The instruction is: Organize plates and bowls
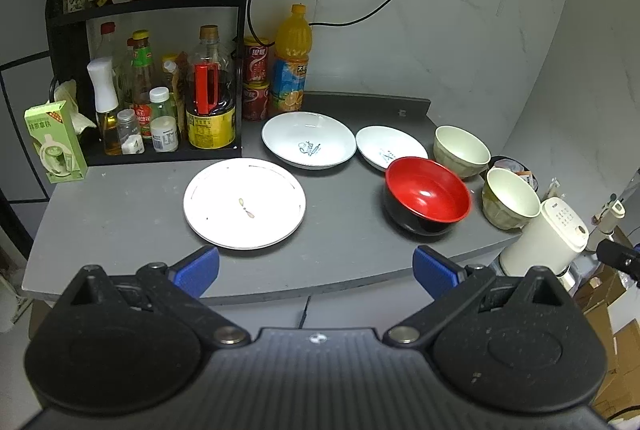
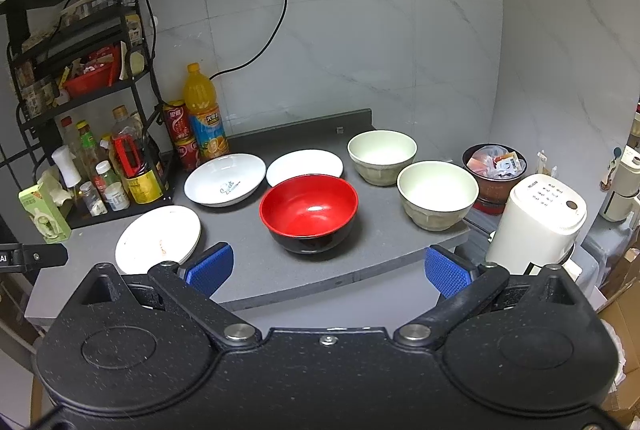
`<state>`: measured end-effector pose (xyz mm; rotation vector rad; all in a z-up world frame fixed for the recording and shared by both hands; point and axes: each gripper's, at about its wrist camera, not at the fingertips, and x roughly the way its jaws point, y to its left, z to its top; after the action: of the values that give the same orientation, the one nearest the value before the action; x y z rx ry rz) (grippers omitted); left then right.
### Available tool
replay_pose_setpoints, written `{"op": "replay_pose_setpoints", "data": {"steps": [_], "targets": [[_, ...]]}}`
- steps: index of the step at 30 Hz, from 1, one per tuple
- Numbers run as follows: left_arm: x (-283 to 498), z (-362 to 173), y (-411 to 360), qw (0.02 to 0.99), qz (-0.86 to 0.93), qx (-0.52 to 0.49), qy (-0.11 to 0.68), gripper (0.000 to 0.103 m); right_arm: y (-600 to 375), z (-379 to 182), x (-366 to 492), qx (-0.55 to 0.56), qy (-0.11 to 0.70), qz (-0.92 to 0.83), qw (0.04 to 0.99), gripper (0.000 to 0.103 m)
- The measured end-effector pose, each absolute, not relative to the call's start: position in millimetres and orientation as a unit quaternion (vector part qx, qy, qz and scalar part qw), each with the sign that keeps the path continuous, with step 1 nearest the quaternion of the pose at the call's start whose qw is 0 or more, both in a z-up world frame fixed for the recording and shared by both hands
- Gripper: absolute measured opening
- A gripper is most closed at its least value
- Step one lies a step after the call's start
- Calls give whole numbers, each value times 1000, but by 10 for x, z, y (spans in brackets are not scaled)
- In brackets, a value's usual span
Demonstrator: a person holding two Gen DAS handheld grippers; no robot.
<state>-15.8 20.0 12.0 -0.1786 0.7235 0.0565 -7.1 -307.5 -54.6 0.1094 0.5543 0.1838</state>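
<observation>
On the grey counter [image 1: 120, 222] lie a flat white plate [image 1: 244, 203] [image 2: 158, 240], a deep white plate with blue script [image 1: 308, 138] [image 2: 225, 178] and a smaller white plate [image 1: 390, 146] [image 2: 304, 165]. A red-and-black bowl [image 1: 427, 194] [image 2: 309, 212] stands in front of two pale green bowls [image 1: 461, 149] [image 1: 509, 197], also in the right wrist view [image 2: 382, 156] [image 2: 437, 193]. My left gripper [image 1: 316, 272] is open and empty, back from the counter's front edge. My right gripper [image 2: 327, 272] is open and empty, near the red bowl.
A black rack with sauce bottles [image 1: 160, 101] stands at the left, with a green carton [image 1: 54, 141] beside it. An orange juice bottle [image 1: 291, 61] and red cans [image 1: 255, 85] stand at the back. A white kettle [image 2: 536, 222] and a bowl of packets [image 2: 494, 165] are right.
</observation>
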Motion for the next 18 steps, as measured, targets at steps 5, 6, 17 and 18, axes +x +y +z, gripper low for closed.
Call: {"op": "replay_pose_setpoints", "data": {"steps": [5, 6, 17, 18], "targets": [[-173, 135, 188, 931, 29, -87, 353, 102, -3084, -539, -86, 50, 275, 93, 956, 103], [-180, 138, 196, 931, 29, -87, 353, 102, -3082, -534, -83, 49, 275, 94, 956, 103], [-237, 148, 159, 932, 38, -93, 350, 102, -3148, -544, -86, 49, 281, 95, 954, 103], [-237, 150, 151, 931, 39, -94, 350, 102, -3153, -546, -81, 50, 282, 96, 953, 103]]}}
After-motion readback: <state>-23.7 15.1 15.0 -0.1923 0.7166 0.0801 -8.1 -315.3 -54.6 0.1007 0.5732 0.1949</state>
